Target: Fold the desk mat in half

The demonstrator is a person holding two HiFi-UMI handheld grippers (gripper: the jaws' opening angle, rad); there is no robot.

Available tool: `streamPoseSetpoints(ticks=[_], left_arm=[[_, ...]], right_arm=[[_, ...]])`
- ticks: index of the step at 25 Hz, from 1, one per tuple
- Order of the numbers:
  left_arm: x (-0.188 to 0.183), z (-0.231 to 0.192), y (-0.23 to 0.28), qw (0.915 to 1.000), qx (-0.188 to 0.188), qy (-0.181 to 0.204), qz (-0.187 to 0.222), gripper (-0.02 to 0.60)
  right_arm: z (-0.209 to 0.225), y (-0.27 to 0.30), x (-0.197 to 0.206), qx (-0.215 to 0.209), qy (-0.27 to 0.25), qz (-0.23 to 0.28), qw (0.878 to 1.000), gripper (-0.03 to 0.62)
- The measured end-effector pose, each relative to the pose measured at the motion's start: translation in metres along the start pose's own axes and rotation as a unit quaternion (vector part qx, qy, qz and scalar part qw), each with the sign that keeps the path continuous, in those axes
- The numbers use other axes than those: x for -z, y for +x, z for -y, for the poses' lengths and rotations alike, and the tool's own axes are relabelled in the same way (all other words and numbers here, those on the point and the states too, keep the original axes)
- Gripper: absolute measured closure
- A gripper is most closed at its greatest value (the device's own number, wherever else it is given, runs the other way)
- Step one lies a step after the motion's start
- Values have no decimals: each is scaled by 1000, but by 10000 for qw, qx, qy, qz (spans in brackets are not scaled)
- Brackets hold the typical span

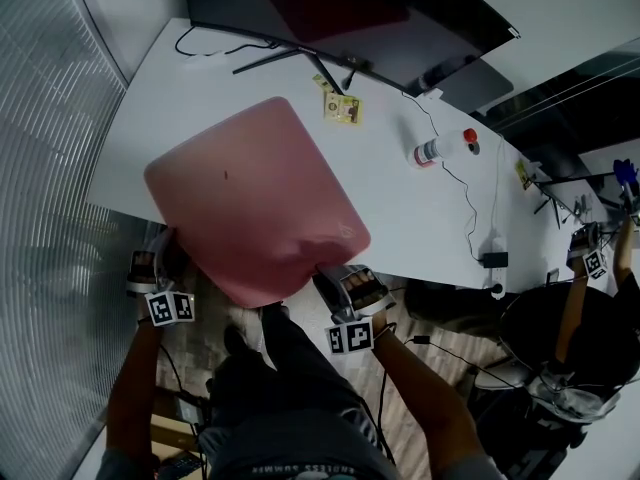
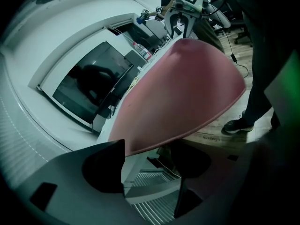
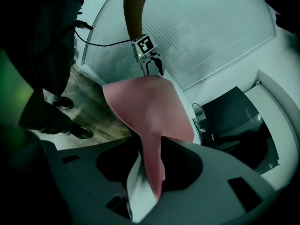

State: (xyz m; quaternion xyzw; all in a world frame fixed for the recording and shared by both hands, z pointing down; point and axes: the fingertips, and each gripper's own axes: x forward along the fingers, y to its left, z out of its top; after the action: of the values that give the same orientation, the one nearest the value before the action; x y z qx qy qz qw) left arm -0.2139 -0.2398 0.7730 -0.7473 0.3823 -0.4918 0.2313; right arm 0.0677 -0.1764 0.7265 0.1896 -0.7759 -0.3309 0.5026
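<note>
Nearest, the right gripper (image 3: 150, 170) has its dark jaws pinched on the near right corner of the desk mat (image 1: 255, 198), whose edge buckles into a soft fold between them. The left gripper (image 2: 150, 165) has its jaws spread, with the mat's near left edge just above the gap between them and not pressed. The mat is smooth, matte pink with rounded corners, its near edge overhanging the white table (image 1: 420, 213). Beyond lie a small bottle (image 1: 432, 151) on its side and a flat dark monitor (image 1: 340, 8).

Monitor (image 1: 340, 8) at white desk (image 1: 420, 218) rear; bottle (image 1: 432, 151) beside black cable (image 1: 466, 203).
</note>
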Motion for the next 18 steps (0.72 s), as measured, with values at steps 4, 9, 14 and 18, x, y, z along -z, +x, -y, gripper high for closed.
streamPoseSetpoints(ticks=[4, 9, 14, 18], left_arm=[[-5, -2, -10, 9999, -1, 38, 98, 362], [-10, -4, -13, 9999, 9, -26, 106, 466], [-19, -16, -20, 9997, -49, -97, 239, 502], [-28, -30, -23, 9992, -130, -148, 352, 520]], right_arm=[[15, -4, -11, 195, 123, 157, 9996, 533], [18, 2, -11, 97, 240, 149, 9996, 537], [25, -1, -6, 137, 618, 167, 9979, 543], [33, -4, -2, 221, 929, 185, 9953, 546]])
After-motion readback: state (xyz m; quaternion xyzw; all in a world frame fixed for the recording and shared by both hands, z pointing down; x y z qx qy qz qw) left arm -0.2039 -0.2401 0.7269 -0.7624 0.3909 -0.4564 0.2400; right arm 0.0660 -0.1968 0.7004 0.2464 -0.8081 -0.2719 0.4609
